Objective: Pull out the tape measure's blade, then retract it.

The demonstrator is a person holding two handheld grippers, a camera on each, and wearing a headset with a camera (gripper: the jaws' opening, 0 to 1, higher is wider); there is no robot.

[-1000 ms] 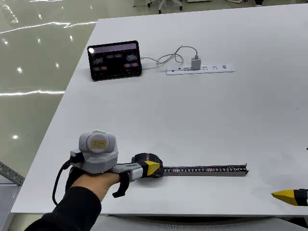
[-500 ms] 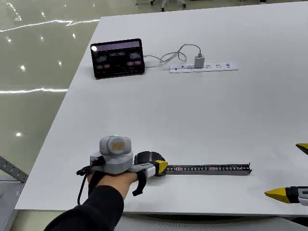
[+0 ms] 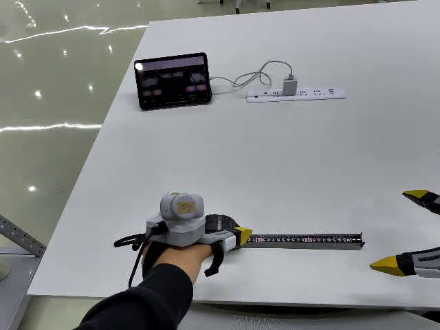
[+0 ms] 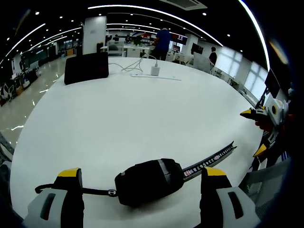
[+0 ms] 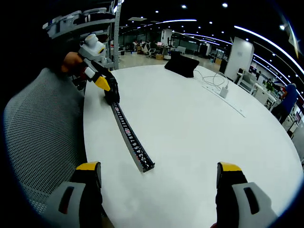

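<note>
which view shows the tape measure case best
The left gripper view: the tape measure case sits large and close between the jaws. In the head view the left gripper partly covers it; the right gripper view shows it small and far, past the blade.

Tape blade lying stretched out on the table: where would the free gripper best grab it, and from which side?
Probably the free tip of the blade. It lies flat and thin on the table, so its long edges offer little; the tip faces the open right gripper, which could come in along the blade's length from that end.
</note>
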